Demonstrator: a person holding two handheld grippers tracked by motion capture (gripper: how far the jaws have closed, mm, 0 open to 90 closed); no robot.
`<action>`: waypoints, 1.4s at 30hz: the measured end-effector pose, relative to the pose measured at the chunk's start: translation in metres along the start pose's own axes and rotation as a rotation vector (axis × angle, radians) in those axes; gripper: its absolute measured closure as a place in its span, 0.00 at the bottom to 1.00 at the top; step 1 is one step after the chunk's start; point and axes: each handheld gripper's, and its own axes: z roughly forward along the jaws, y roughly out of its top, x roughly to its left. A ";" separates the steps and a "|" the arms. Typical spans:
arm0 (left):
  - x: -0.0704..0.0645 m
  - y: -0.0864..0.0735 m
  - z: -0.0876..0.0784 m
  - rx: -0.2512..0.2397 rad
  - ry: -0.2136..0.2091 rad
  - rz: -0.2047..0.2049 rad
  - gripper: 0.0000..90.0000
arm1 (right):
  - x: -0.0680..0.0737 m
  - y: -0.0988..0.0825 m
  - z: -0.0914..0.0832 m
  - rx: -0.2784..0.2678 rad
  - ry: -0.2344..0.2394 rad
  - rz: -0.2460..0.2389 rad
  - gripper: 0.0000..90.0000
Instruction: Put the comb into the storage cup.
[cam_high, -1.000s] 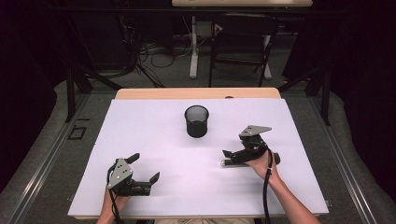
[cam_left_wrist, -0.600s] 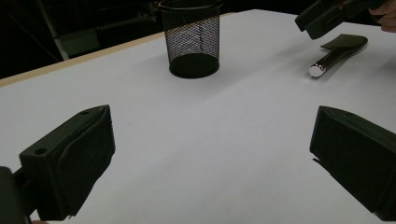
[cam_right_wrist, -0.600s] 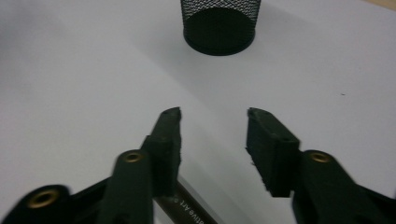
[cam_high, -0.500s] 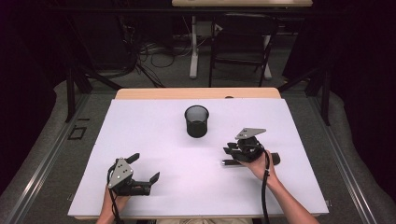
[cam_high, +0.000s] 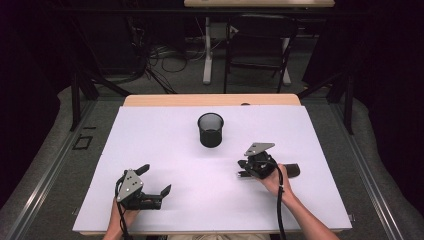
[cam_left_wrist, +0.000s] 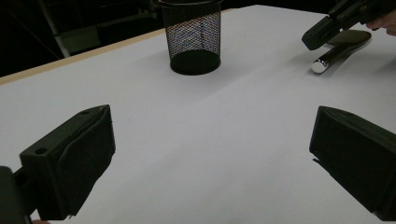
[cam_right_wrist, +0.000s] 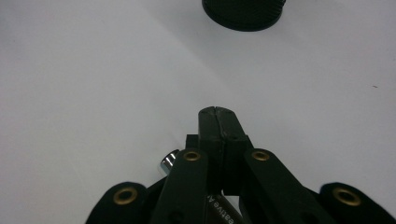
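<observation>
High view first: my right gripper (cam_high: 242, 174) sits right of centre on the white table cover (cam_high: 165, 135), and the dark cylinder with a chrome end cap (cam_high: 291, 170) lies flat just behind it, poking out toward the right edge. The black mesh pen cup (cam_high: 210, 131) stands upright above it, near the middle and well apart from both hands. Lower left, my left gripper (cam_high: 156, 179) rests on the cover with its jaws spread wide and nothing between them.

On the right gripper view the jaws have just been closing, and now they meet pad to pad along a thin seam. I see nothing pinched there. The chrome cap (cam_right_wrist: 168, 163) peeks out below and to the left of them, so the cylinder looks to be under the gripper body rather than in the grip. The left gripper view agrees: the cylinder (cam_left_wrist: 332, 57) lies on the table at the upper right of the frame, with the right gripper's closed tip (cam_left_wrist: 322, 30) above it.

My worry from here: if I lift now, I judge I'd come up empty-handed. Pressing down to re-grip could also nudge the round barrel, and it would likely roll away — possibly toward the table's right edge.
</observation>
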 end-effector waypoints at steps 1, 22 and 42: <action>0.000 0.000 0.000 0.000 0.000 0.000 0.00 | 0.000 0.000 0.000 0.000 0.000 0.000 1.00; 0.000 -0.001 0.001 0.007 0.002 -0.005 0.00 | 0.010 -0.001 0.008 0.062 0.004 -0.040 1.00; 0.003 -0.001 0.000 0.012 0.015 -0.007 0.01 | 0.020 -0.007 0.002 0.113 0.029 -0.083 1.00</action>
